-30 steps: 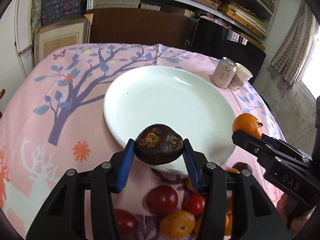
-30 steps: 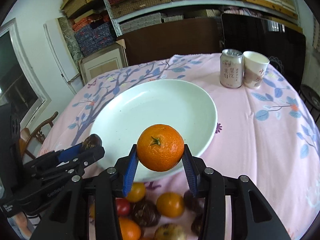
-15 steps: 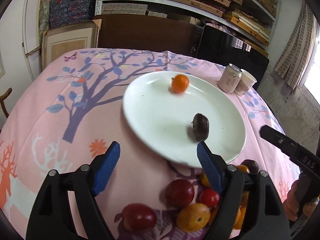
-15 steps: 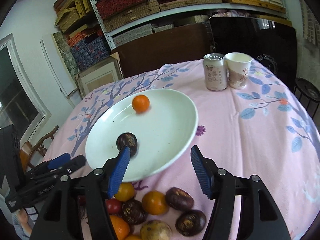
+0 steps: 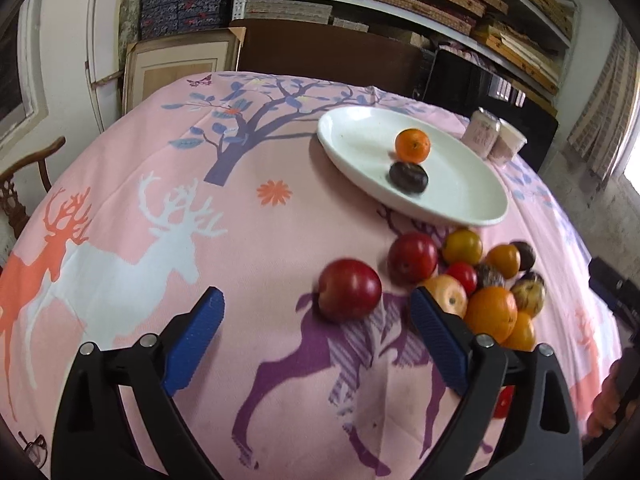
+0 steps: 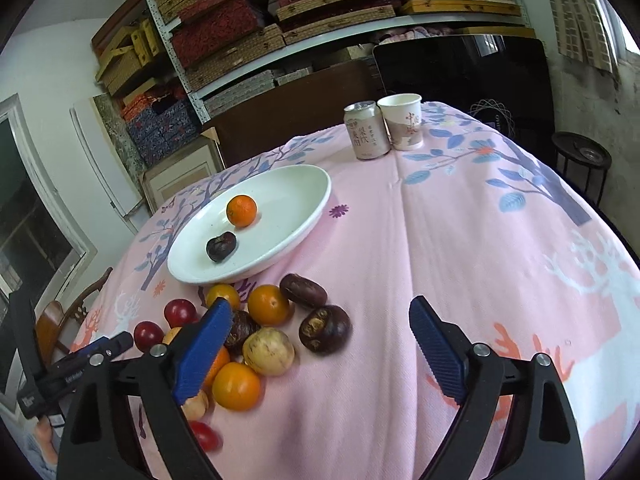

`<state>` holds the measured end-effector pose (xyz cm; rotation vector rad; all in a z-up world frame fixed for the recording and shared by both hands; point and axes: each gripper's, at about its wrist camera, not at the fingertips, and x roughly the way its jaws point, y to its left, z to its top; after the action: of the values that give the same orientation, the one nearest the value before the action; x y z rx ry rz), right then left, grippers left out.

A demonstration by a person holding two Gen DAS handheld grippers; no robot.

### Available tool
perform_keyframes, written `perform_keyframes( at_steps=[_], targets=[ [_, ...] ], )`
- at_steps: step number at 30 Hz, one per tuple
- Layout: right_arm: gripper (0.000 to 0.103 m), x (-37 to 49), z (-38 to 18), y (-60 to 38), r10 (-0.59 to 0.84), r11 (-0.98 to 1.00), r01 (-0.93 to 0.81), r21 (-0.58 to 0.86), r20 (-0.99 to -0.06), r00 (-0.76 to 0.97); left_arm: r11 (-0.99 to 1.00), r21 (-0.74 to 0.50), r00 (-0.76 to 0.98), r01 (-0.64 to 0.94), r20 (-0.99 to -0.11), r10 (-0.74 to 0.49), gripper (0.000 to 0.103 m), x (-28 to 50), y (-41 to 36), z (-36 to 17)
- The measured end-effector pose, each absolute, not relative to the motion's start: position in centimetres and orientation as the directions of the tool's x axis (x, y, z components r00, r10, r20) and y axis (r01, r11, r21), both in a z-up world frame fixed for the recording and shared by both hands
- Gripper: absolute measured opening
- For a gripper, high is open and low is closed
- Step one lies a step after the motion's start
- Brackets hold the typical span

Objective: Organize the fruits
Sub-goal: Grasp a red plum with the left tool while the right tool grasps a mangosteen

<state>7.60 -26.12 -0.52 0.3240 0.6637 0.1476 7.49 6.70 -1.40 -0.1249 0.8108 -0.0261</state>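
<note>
Hanging spread wide and empty, the left gripper (image 5: 316, 320) has a red fruit (image 5: 349, 290) just ahead between its fingertips. The right gripper (image 6: 320, 332), equally wide, faces the fruit pile (image 6: 256, 328); beyond lies the white plate (image 6: 304, 216) holding an orange (image 6: 241, 210) and dark fruit (image 6: 221, 246).

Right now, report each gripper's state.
Left gripper: open, holding nothing.
Right gripper: open, holding nothing.

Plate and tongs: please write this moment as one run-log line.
left tongs open | right tongs open | plate: orange, dark fruit
</note>
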Motion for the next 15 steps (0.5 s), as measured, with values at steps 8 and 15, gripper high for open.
perform_keyframes(
  at_steps=[8,15],
  targets=[
    [0.091,7.4,-1.6,-25.8,0.230,0.947,-0.024,0.321,-0.621,0.749,0.999,-0.038,0.682,-0.013,-0.731,-0.019,0.092,8.0,5.4,-2.2],
    [0.091,7.9,-2.3,-25.8,0.213,0.951,-0.002,0.309,-0.651,0.728,0.999,-0.003,0.678,-0.042,-0.735,0.026,0.092,9.3,5.8,-2.5]
  ],
)
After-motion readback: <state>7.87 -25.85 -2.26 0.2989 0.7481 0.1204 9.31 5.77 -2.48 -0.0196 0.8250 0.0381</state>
